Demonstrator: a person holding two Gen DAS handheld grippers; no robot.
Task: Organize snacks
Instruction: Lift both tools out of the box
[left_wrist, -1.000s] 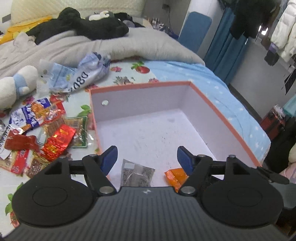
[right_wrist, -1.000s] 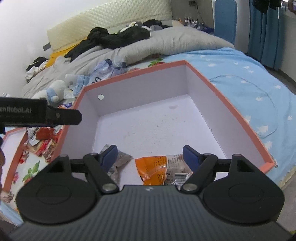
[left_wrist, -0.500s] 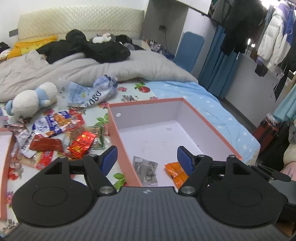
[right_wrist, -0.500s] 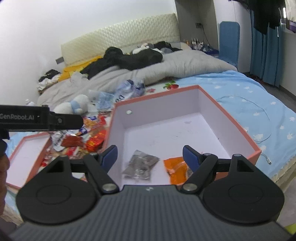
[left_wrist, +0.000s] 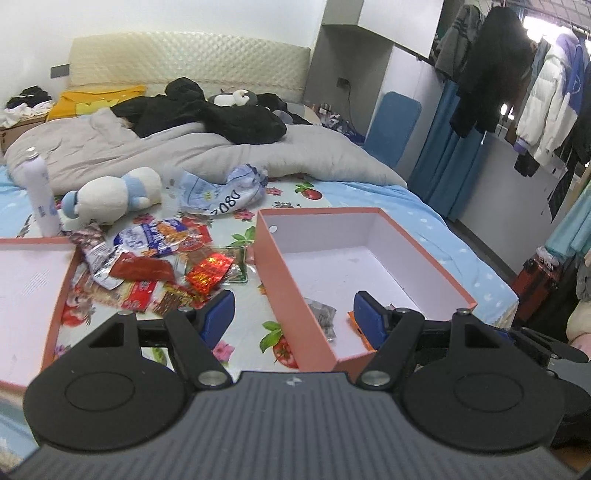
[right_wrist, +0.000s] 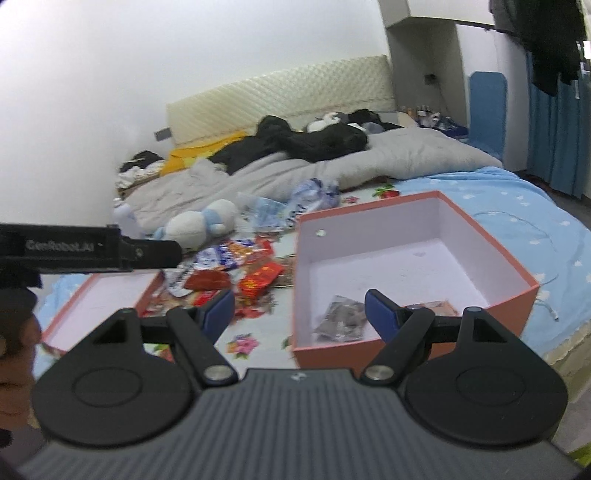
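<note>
- Both tools gape wide, empty: left gripper (left_wrist: 291, 314), right gripper (right_wrist: 300, 308).
- Lower right: salmon-pink cardboard box (left_wrist: 291, 280) holds only a grey packet (left_wrist: 322, 316) and an orange packet (left_wrist: 357, 325).
- Centre left: heap of foil snack packets (left_wrist: 159, 266) remains unsorted on the bed.

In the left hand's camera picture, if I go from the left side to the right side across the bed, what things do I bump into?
White bottle → plush toy → pile of snack packets → big pink box → red suitcase.
</note>
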